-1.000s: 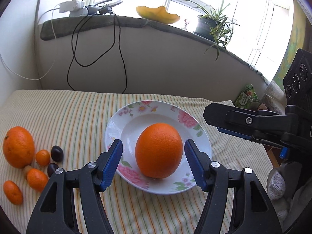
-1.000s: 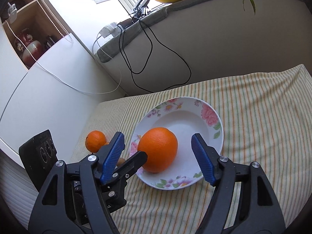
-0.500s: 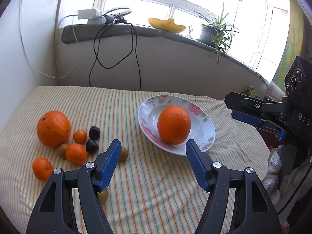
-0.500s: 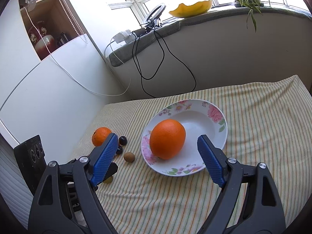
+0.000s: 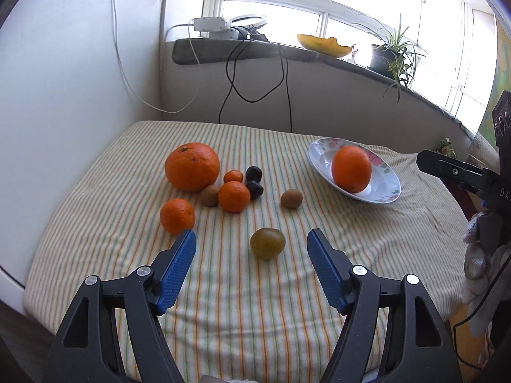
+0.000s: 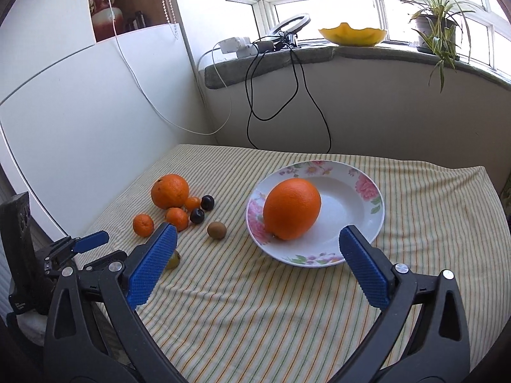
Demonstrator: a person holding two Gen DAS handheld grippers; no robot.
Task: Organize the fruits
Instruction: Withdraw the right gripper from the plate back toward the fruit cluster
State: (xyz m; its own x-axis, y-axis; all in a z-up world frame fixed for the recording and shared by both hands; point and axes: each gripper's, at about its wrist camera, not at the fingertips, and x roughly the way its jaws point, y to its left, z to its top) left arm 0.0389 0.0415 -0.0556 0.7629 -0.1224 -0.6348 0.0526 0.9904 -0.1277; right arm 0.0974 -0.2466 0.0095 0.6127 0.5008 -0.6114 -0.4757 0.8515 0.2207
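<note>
A large orange [image 5: 351, 168] lies in the floral plate [image 5: 385, 188] at the right of the striped table. Left of the plate lie loose fruits: a big orange [image 5: 192, 166], three mandarins [image 5: 234, 196], two dark plums [image 5: 254, 189] and two kiwis [image 5: 291, 198]. My left gripper [image 5: 251, 239] is open and holds nothing, with a greenish fruit [image 5: 267, 243] just past its tips. My right gripper [image 6: 258, 232] is open too, short of the plate [image 6: 367, 188] and its orange [image 6: 292, 214]. The greenish fruit [image 6: 174, 260] is half hidden by a right finger.
A white wall [image 5: 64, 95] borders the table's left side. The sill behind carries a power strip [image 5: 212, 25] with hanging black cables [image 5: 284, 73], a yellow bowl [image 5: 322, 44] and a potted plant [image 5: 388, 56]. The cloth's front edge [image 5: 223, 351] lies near me.
Both grippers have pulled back from the plate. The left one, which stood open around the orange, has swung left over the loose fruits. The orange stays in the plate.
</note>
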